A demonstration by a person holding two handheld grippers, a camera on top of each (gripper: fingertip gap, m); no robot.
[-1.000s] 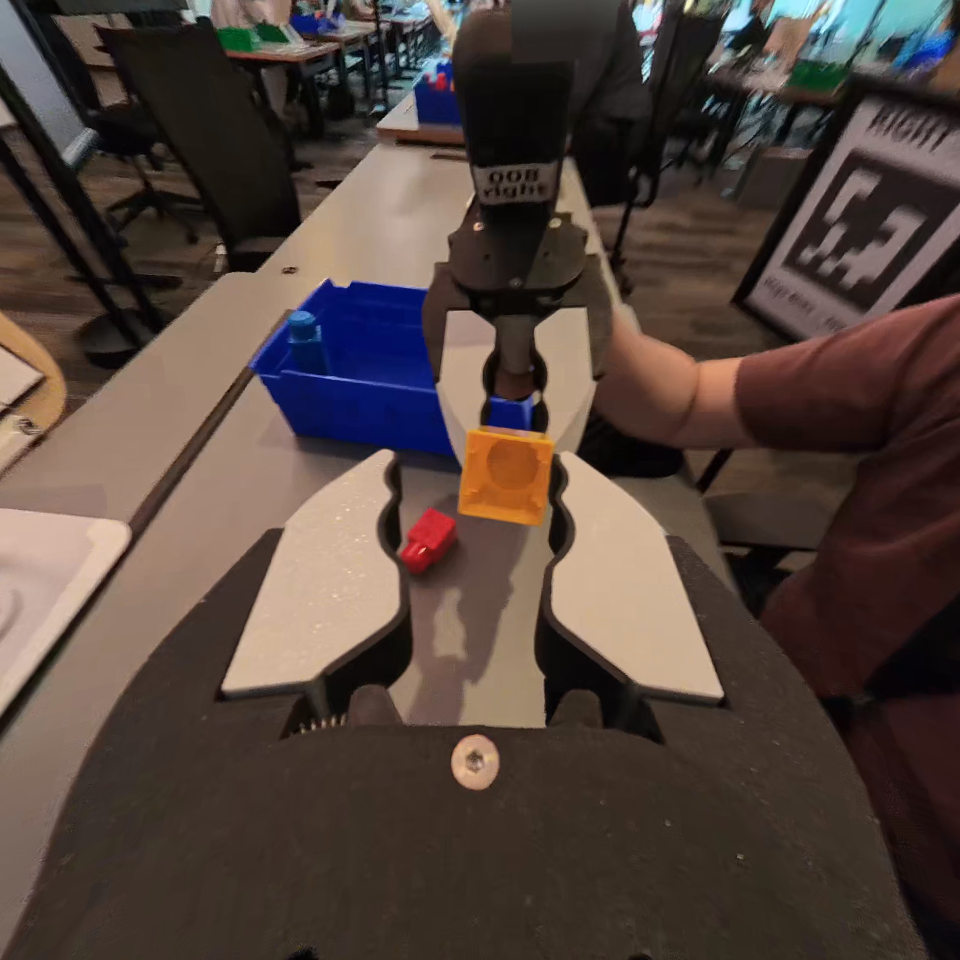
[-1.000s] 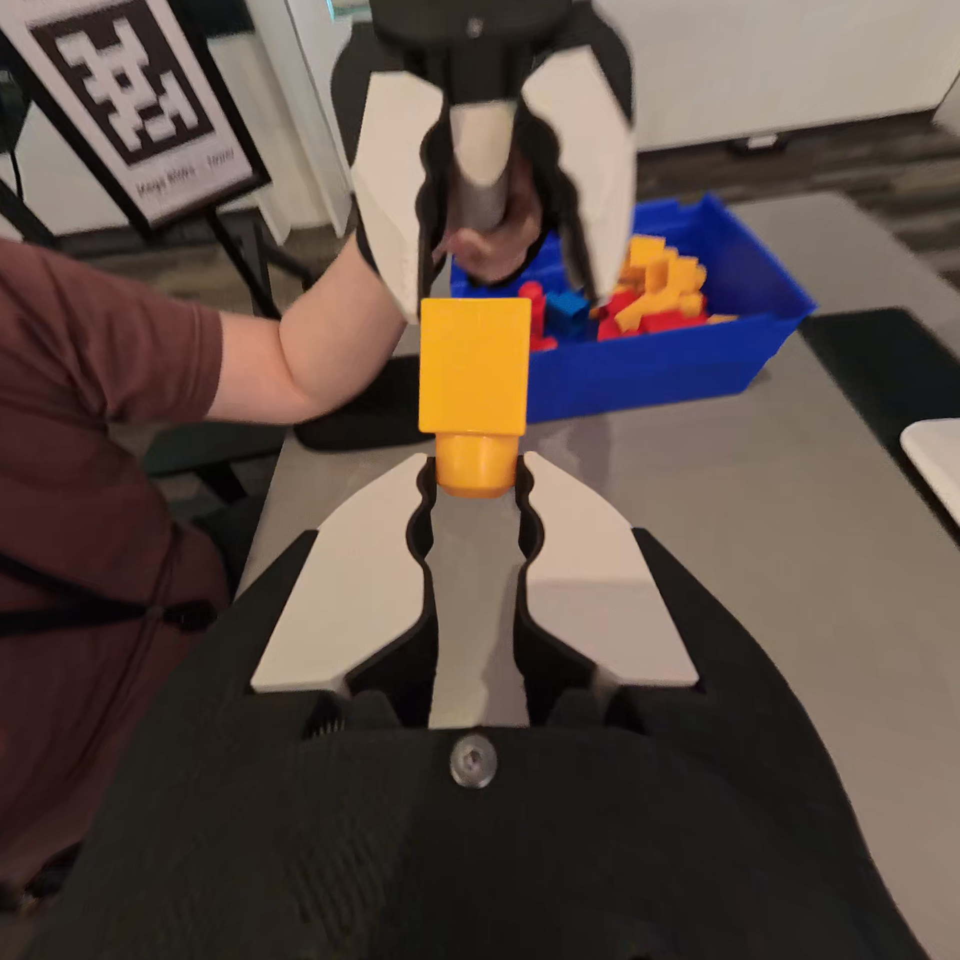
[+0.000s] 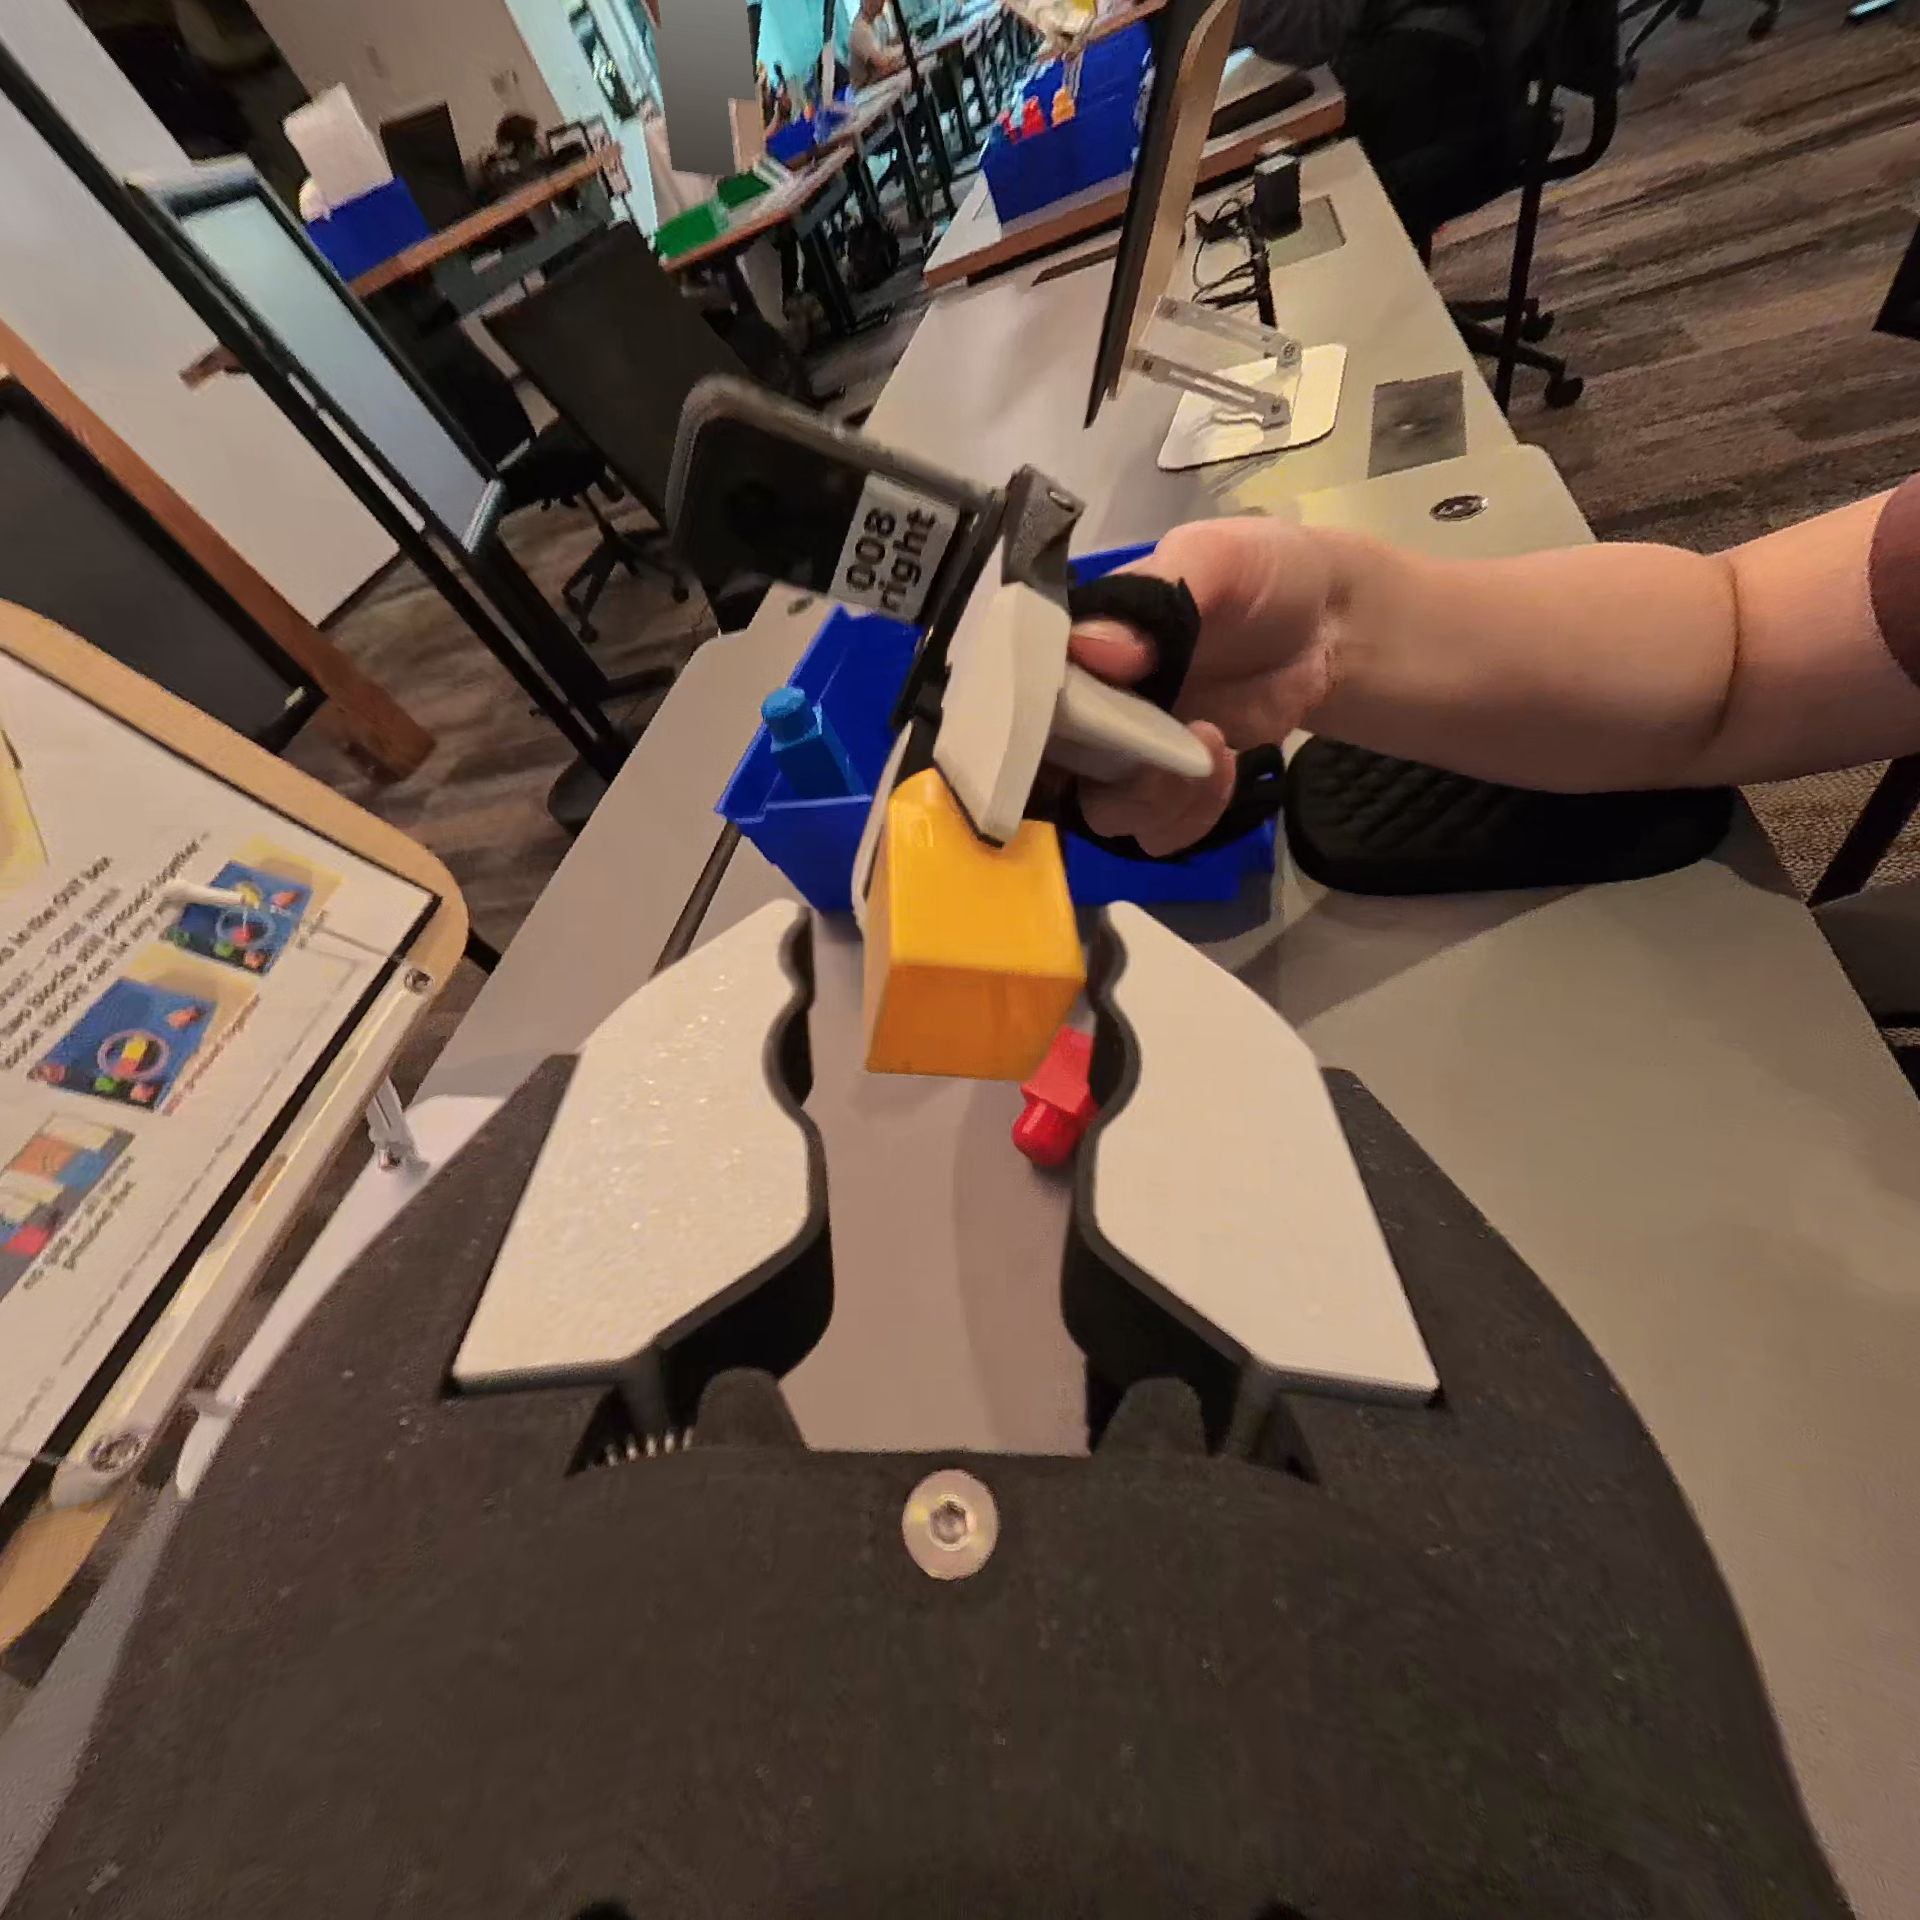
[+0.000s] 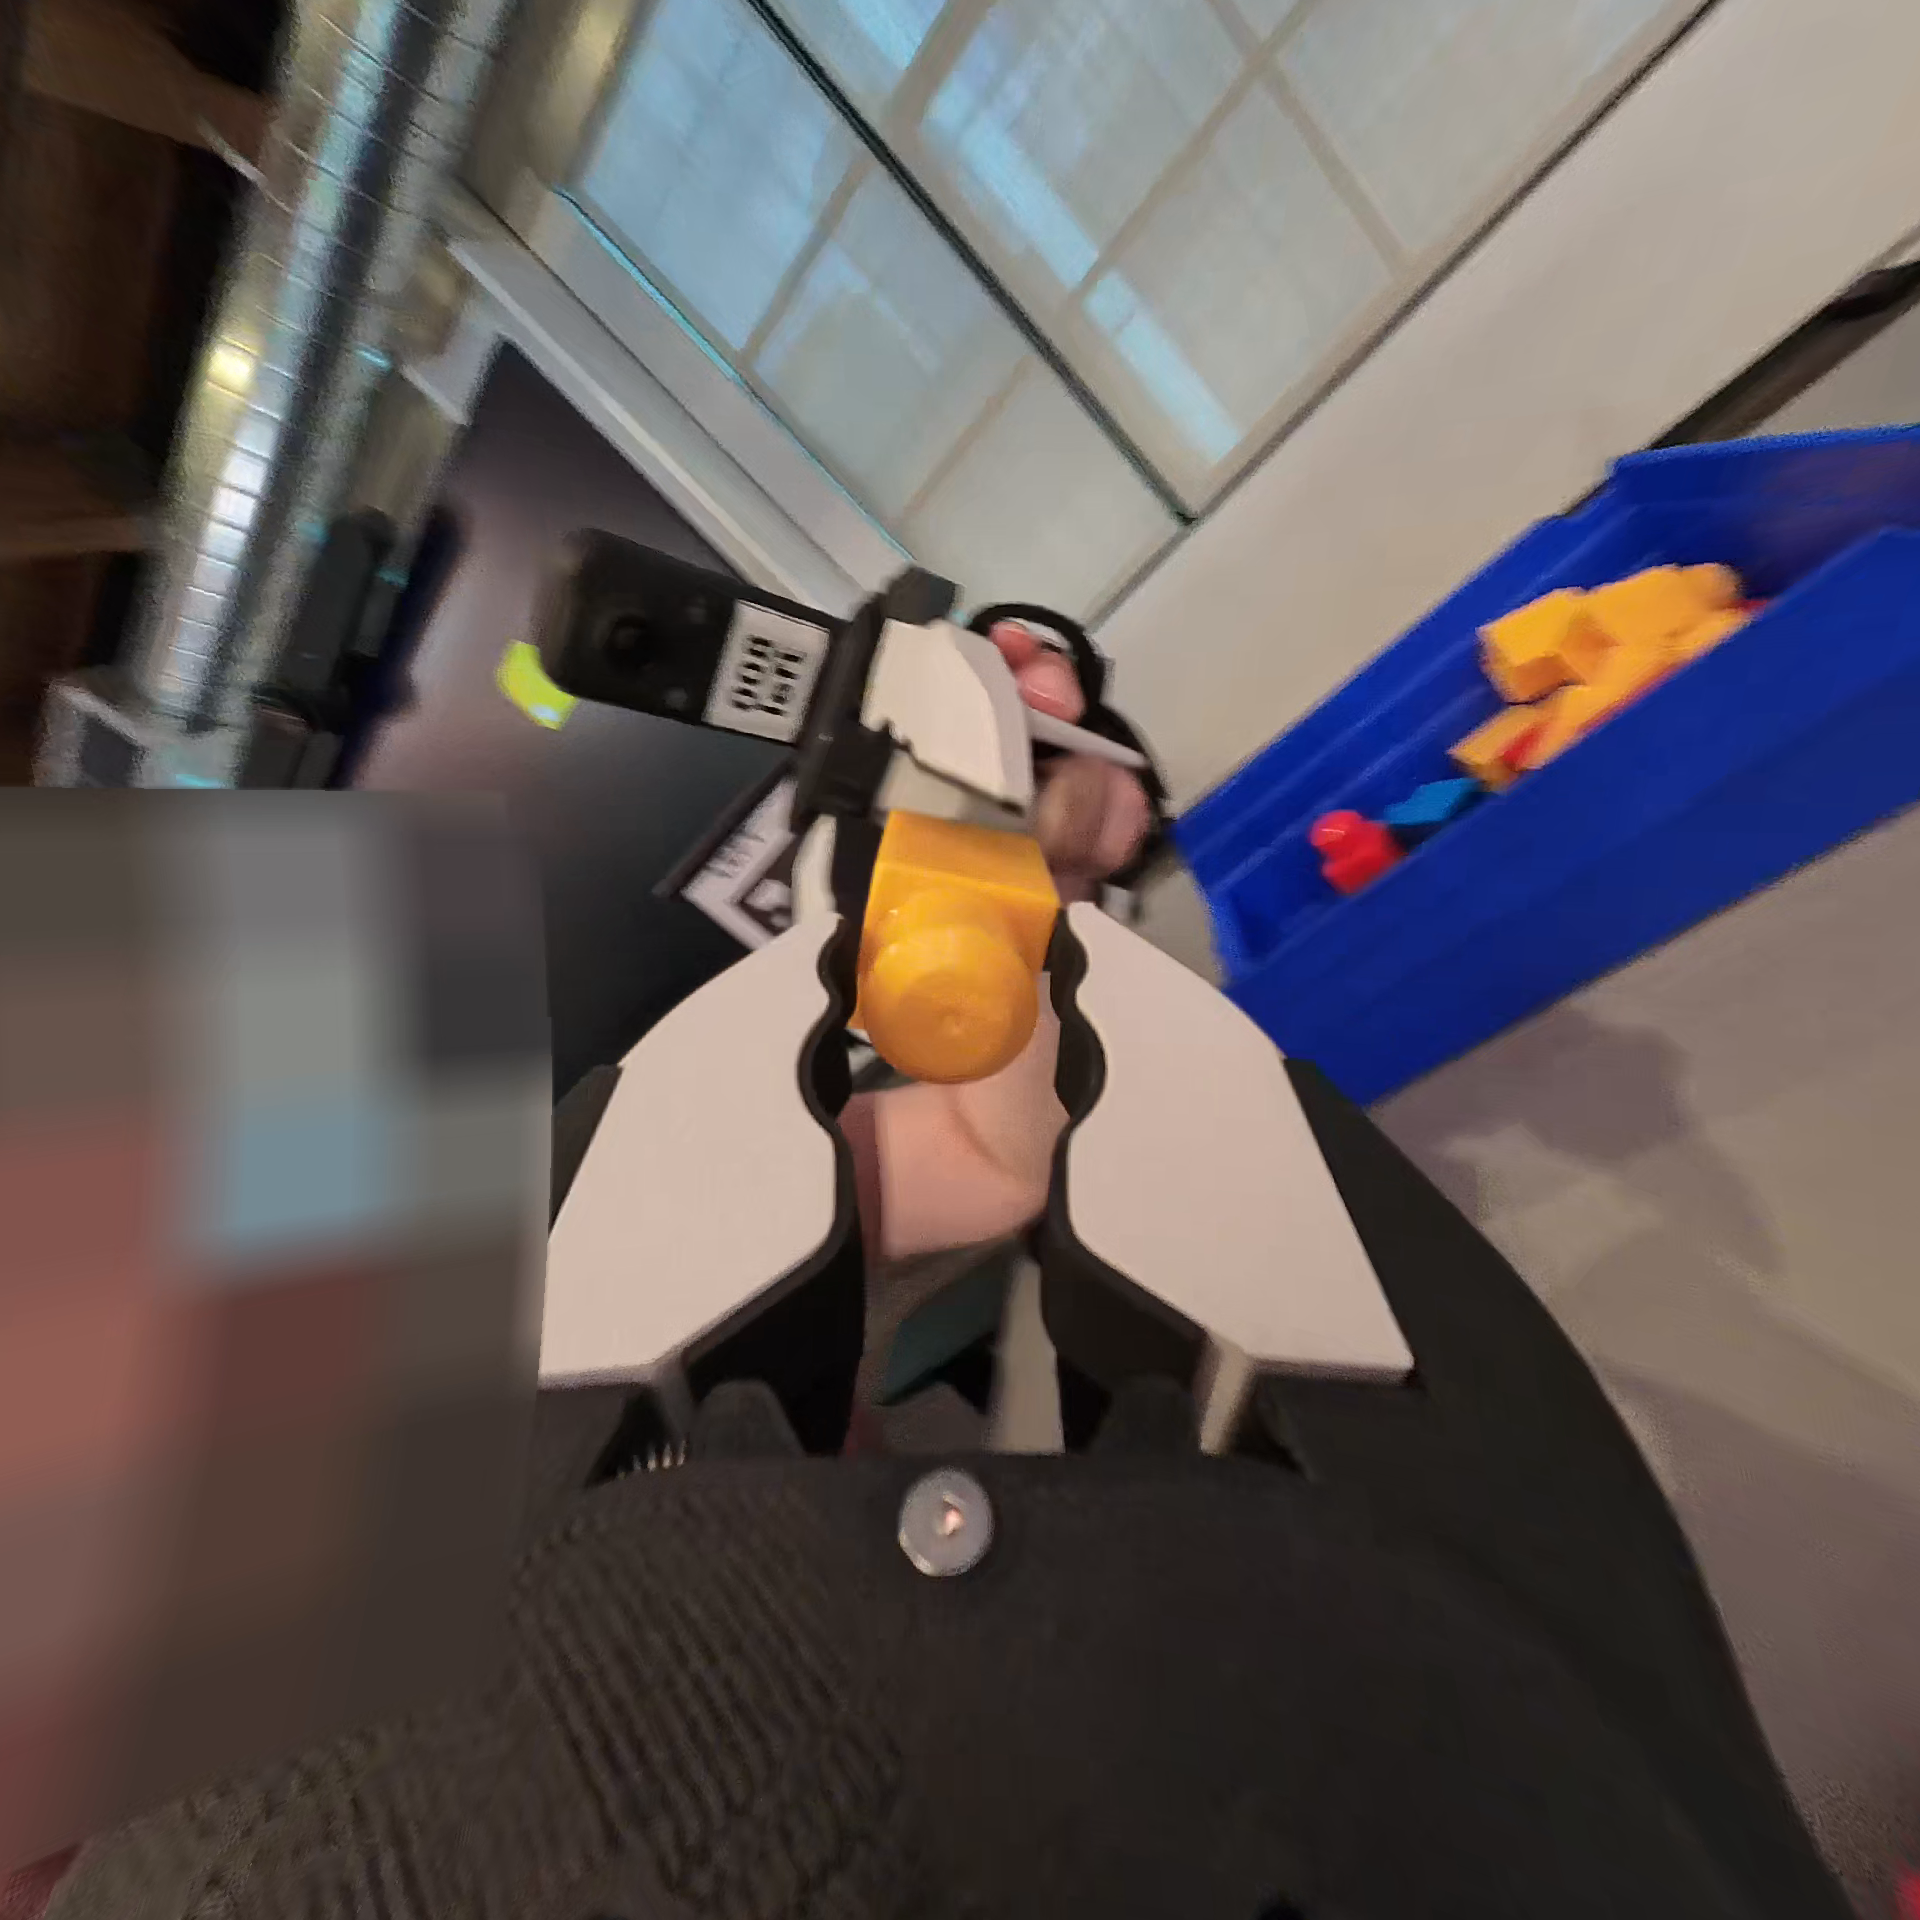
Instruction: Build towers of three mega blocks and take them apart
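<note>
A yellow mega block (image 3: 966, 935) hangs in the air above the grey table (image 3: 1507, 1060). My right gripper (image 4: 951, 935) is shut on it at the stud end (image 4: 945, 997). In the left wrist view the right gripper (image 3: 935, 810) lies on its side, one finger (image 3: 997, 707) across the block's top. My left gripper (image 3: 951, 935) is open with the block's far end between its fingers; a gap shows on the left side. A red block (image 3: 1055, 1101) lies on the table under the right fingertip.
A blue bin (image 3: 821, 842) stands behind with a blue block (image 3: 800, 738) upright in it; the right wrist view shows the bin (image 4: 1558, 935) with yellow, red and blue blocks. An instruction board (image 3: 156, 1039) stands left. A black pad (image 3: 1496, 821) lies right.
Both grippers have rolled and the right one now lies on its side, still holding the yellow block. My left fingers have narrowed a little around the block's far end.
</note>
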